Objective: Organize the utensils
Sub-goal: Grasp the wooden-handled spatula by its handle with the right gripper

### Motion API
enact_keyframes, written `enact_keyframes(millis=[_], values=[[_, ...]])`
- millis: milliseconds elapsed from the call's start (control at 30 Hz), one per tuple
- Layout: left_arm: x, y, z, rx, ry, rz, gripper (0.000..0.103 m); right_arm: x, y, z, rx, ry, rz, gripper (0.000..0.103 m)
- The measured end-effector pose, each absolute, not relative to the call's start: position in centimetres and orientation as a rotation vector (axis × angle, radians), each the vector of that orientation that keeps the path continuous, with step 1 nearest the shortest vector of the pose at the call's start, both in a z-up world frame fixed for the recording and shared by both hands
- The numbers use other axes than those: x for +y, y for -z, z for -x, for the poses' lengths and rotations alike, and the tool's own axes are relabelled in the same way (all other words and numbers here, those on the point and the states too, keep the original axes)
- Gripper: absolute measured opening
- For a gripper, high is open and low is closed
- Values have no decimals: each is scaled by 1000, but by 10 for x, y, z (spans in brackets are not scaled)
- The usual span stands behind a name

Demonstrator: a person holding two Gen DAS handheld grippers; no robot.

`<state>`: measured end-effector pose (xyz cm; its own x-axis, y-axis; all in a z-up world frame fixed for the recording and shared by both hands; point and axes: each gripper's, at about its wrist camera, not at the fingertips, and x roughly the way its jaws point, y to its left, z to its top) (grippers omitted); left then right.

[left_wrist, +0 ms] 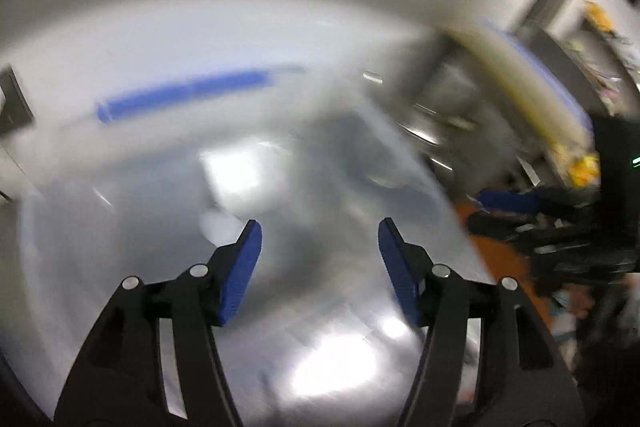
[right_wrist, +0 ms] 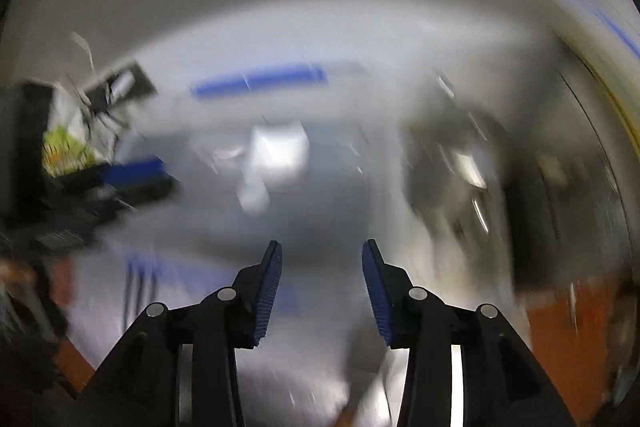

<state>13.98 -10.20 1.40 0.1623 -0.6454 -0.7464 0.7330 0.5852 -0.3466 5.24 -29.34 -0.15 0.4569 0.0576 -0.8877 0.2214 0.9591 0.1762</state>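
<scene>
Basically between steps: table [left_wrist: 332, 367] smeared by blur; utensils unclear, maybe glints at 2 o'clock. Left tongs [left_wrist: 320, 233] spread, empty; right tongs [right_wrist: 322, 253] spread, empty. Next: steady, locate a utensil.

Left wrist view: the left hand-held gripper [left_wrist: 320, 239] occupies the lower centre of the frame above the bench [left_wrist: 160, 187]; a long bar [left_wrist: 184, 95] lies at upper left, and blurred metal utensils [left_wrist: 432, 131] lie at centre right.
</scene>
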Motion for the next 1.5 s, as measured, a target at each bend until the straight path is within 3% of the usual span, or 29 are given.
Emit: enact_keyframes(millis=[233, 400, 467, 733, 767, 867, 1033, 1233, 1367, 1500], values=[[-112, 74, -35, 1279, 1109, -66, 59, -284, 127, 69, 1374, 233, -481, 43], [-136, 121, -30, 1355, 1097, -59, 59, -277, 153, 68, 1355, 240, -480, 41], [-151, 139, -37, 1404, 1106, -19, 59, -273, 165, 68, 1356, 229, -518, 26], [-191, 191, -28, 1593, 1157, 123, 58, -258, 171, 101, 1339, 125, -636, 26], [-197, 197, -25, 1603, 1169, 140, 55, -255, 171, 103, 1340, 121, -628, 26], [-204, 203, -21, 1632, 1184, 163, 21, -246, 171, 109, 1348, 105, -592, 25], [-201, 174, -8, 1587, 1300, 211, 10, -245, 161, 128, 1317, 101, -663, 25], [-186, 47, -17, 1252, 1501, 237, 6, -243, 60, 110, 1107, 80, -497, 25], [-164, -38, -71, 1003, 1479, 234, 6, -242, -13, 28, 979, -1, -327, 25], [-150, -67, -148, 927, 1317, 232, 6, -239, -34, -64, 968, -77, -238, 26]])
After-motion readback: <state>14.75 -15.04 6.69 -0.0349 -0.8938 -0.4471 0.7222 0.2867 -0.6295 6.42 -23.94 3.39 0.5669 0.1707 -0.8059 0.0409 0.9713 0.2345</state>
